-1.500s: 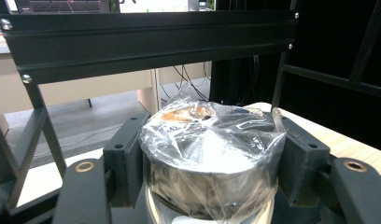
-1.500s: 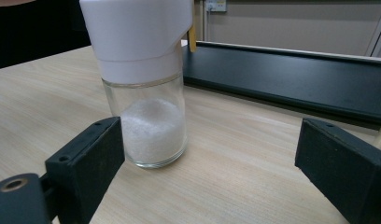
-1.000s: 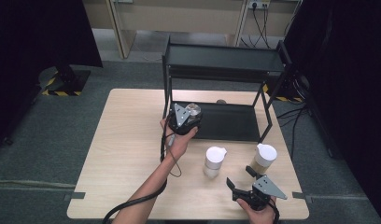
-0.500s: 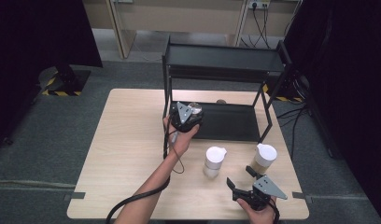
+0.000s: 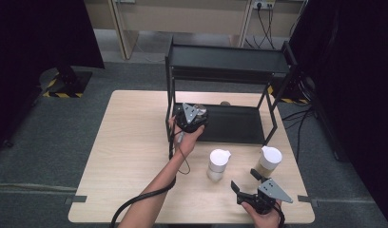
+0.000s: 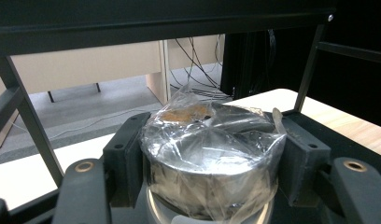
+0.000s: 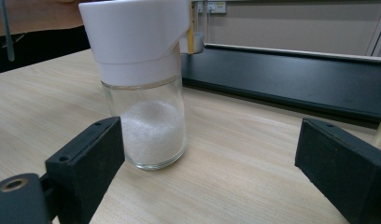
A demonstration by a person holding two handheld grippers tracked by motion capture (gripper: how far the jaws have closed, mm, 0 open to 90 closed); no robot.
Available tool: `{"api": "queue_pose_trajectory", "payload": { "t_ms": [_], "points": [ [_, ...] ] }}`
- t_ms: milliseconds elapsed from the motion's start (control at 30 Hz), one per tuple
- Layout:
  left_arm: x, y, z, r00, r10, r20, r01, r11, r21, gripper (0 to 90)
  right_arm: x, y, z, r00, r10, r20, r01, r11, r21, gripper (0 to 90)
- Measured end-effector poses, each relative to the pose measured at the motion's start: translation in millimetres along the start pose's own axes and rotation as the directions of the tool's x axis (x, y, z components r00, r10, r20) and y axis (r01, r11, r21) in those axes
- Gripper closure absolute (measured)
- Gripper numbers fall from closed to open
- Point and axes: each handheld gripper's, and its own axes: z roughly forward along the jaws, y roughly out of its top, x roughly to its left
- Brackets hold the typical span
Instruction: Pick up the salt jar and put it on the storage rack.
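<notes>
Waiting, near edge: right gripper (image 5: 249, 183) rests with jaws wide open, empty, facing the salt jar (image 7: 144, 88) on the tabletop (image 5: 130, 156).
Step in hand: left gripper (image 5: 191, 116) clamps a film-wrapped tin (image 6: 209, 154) at the rack (image 5: 225, 59)'s bottom shelf (image 5: 235, 126).
Next move: likely setting it down flat, then releasing.

One camera looks down from high above the tabletop's (image 5: 135, 142) near edge. Two more ride low on the grippers, very close. All three see the black rack (image 5: 230, 61).
</notes>
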Motion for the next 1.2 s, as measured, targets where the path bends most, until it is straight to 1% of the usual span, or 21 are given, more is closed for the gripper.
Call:
{"api": "queue_pose_trajectory", "payload": {
  "t_ms": [200, 333, 500, 533, 633, 867, 1133, 1200],
  "points": [
    [0.5, -2.5, 6.3, 1.0000, -0.002, -0.009, 0.002, 1.0000, 0.007, 34.9, 0.2, 0.1, 0.2, 1.0000, 0.000, 0.000, 0.000, 1.000, 0.001, 8.4],
    [0.0, -5.3, 9.7, 1.0000, -0.004, -0.007, 0.004, 1.0000, 0.008, 34.8, 0.0, 0.1, 0.1, 1.0000, 0.001, -0.001, -0.001, 1.000, 0.001, 8.4],
    [-0.4, -9.6, 13.9, 0.9999, -0.002, -0.014, 0.003, 0.9998, 0.019, 34.8, 0.0, 0.0, -0.1, 1.0000, 0.001, -0.001, -0.001, 1.000, -0.001, 8.4],
    [-0.3, -10.6, 15.1, 0.9999, 0.002, -0.011, -0.002, 0.9997, 0.025, 34.8, 0.0, 0.0, 0.0, 1.0000, 0.002, -0.001, -0.002, 1.000, 0.000, 8.4],
    [0.2, -13.1, 17.5, 0.9999, -0.001, -0.012, 0.001, 0.9996, 0.028, 34.8, 0.2, 0.1, 0.2, 1.0000, -0.001, -0.002, 0.001, 1.000, 0.000, 8.4],
    [-2.4, -19.0, 22.6, 0.9998, -0.018, -0.003, 0.018, 0.9993, 0.034, 34.8, 0.1, 0.1, 0.2, 1.0000, -0.001, -0.004, 0.001, 1.000, 0.001, 8.4],
    [-2.2, -20.4, 26.3, 0.9999, -0.016, -0.002, 0.016, 0.9994, 0.030, 34.7, 0.1, 0.1, 0.2, 1.0000, -0.002, -0.005, 0.002, 1.000, 0.000, 8.4],
    [-1.4, -21.5, 26.7, 0.9999, -0.013, -0.004, 0.013, 0.9992, 0.038, 34.7, 0.3, 0.1, 0.2, 1.0000, -0.004, -0.005, 0.004, 1.000, 0.001, 8.4]
  ]
}}
